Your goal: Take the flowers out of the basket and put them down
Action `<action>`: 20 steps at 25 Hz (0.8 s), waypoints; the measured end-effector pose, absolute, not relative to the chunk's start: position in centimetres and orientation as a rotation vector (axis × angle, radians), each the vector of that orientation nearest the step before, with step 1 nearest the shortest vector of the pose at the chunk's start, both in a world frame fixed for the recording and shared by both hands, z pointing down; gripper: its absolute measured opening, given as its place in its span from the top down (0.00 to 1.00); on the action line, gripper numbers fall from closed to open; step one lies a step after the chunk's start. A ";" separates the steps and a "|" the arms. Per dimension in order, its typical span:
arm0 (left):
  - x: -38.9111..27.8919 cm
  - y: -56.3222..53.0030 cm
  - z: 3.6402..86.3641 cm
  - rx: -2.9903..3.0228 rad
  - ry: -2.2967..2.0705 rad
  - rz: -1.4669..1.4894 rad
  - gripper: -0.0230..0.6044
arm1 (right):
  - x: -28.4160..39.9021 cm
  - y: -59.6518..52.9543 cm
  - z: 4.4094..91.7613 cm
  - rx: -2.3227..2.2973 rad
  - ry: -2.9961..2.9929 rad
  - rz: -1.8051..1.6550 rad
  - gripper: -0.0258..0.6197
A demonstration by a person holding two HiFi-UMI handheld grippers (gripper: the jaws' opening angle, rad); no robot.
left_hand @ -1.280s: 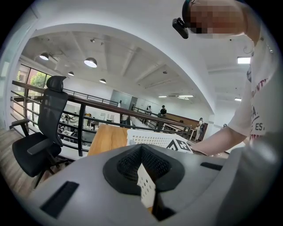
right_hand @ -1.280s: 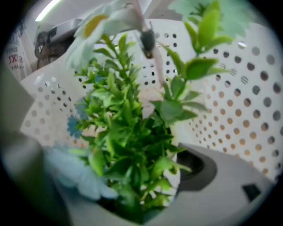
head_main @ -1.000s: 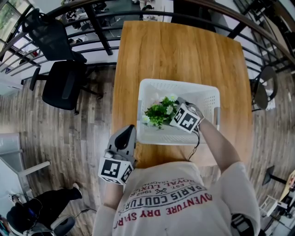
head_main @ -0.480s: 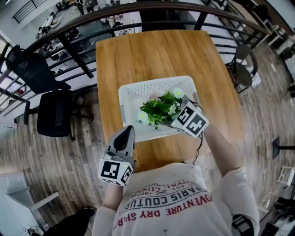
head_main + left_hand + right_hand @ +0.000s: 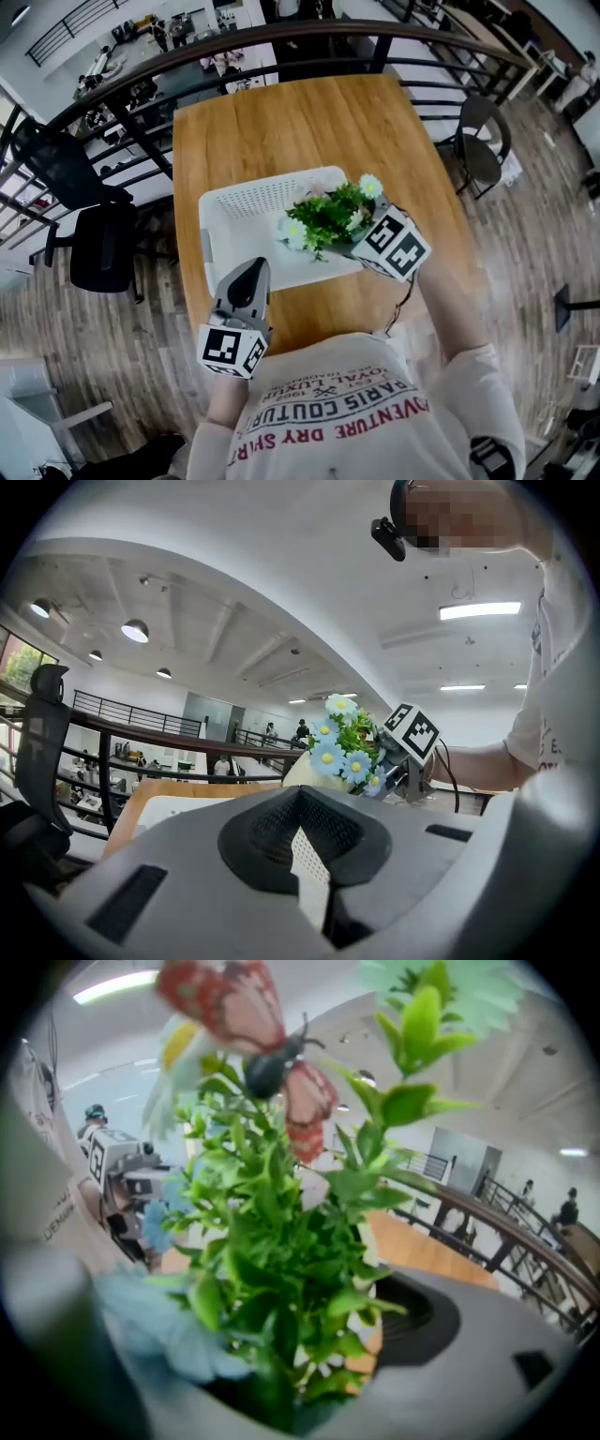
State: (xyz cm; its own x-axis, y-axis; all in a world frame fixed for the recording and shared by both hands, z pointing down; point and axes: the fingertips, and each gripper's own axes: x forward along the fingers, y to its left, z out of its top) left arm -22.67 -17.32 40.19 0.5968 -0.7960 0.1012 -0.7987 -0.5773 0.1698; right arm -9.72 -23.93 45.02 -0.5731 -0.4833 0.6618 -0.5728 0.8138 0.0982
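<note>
A bunch of artificial flowers (image 5: pixel 326 216), green leaves with pale blue and white daisies, hangs over the right end of the white perforated basket (image 5: pixel 246 211). My right gripper (image 5: pixel 361 239) is shut on its stems, and its marker cube sits just right of the basket. In the right gripper view the flowers (image 5: pixel 281 1232) fill the frame, with a red butterfly ornament (image 5: pixel 248 1016) on top. My left gripper (image 5: pixel 249 272) hovers at the basket's near left corner, shut and holding nothing. From the left gripper view (image 5: pixel 305 808) the flowers (image 5: pixel 342 747) show raised above the table.
The basket stands on a wooden table (image 5: pixel 309 122) whose far half is bare wood. A black railing (image 5: pixel 141 103) runs behind the table. Black office chairs (image 5: pixel 94 248) stand on the left, and a round chair (image 5: pixel 483 141) on the right.
The right gripper has lifted the flowers up from inside the basket and carried them toward its right end. The left gripper has stayed near the basket's front corner.
</note>
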 end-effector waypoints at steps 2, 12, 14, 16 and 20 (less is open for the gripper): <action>-19.7 -17.8 40.2 2.610 -1.381 0.008 0.94 | -6.9 -24.3 44.9 0.758 -2.320 0.149 0.21; -4.0 -19.0 39.9 2.582 -1.483 -0.054 0.94 | 8.4 -25.6 46.0 0.670 -2.329 0.136 0.21; -1.3 -18.6 40.6 2.573 -1.475 -0.051 0.94 | 11.0 -25.2 47.6 0.642 -2.301 0.159 0.21; 1.4 -18.1 41.6 2.597 -1.441 -0.019 0.94 | 13.1 -24.9 49.4 0.623 -2.277 0.185 0.21; 5.4 -17.9 44.5 2.609 -1.380 0.063 0.94 | 16.1 -24.7 53.6 0.603 -2.243 0.258 0.21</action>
